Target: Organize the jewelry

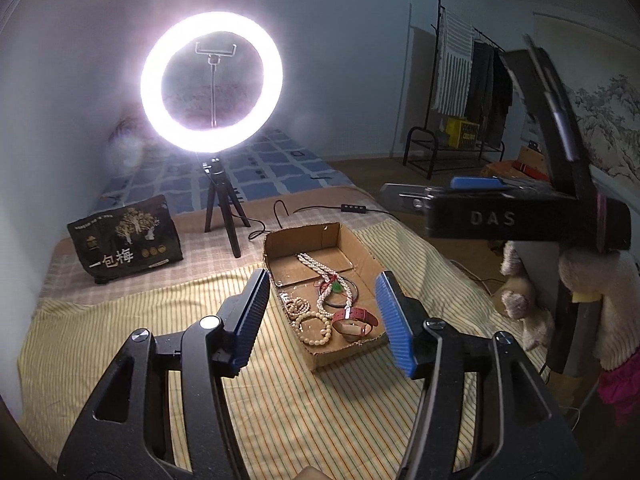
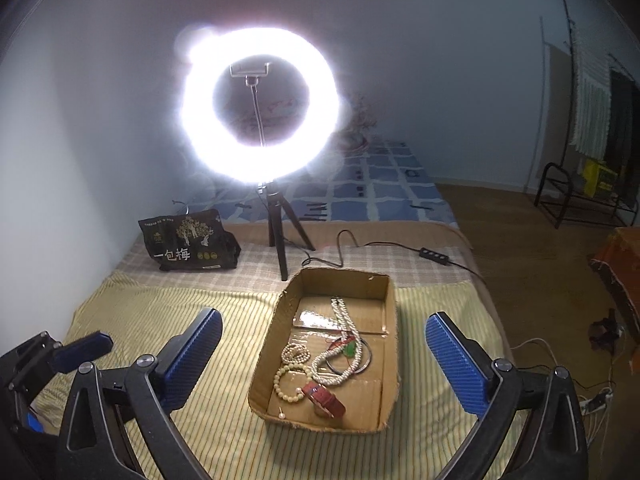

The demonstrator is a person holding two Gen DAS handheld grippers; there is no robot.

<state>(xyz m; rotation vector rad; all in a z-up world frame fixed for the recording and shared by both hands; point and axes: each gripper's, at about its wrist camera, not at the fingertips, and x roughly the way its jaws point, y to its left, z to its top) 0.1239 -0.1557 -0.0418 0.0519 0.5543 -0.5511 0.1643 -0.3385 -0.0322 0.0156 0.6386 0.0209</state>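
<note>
Jewelry is lying gathered inside the cardboard box (image 2: pixel 390 308) at the centre of the right wrist frame, on the striped cover of the bed (image 2: pixel 168 320); both tongs are hanging empty above it, the left tongs (image 1: pixel 324 324) standing apart around the box's near end, the right tongs (image 2: pixel 324 360) standing wide apart on either side of it; this scene is fitting either pieces waiting to be sorted out or pieces already collected into the box, so any reach is needing a slow, straight descent onto a single strand, since they are overlapping; the pearl necklace (image 2: pixel 340 320) is running from the far half down over a dark bangle (image 2: pixel 366 360) and a green pendant (image 2: pixel 350 349); a cream bead bracelet (image 2: pixel 286 384) and a smaller beaded coil (image 2: pixel 296 354) are sitting lower left, touching a red strap watch (image 2: pixel 324 398) at the near wall.
</note>
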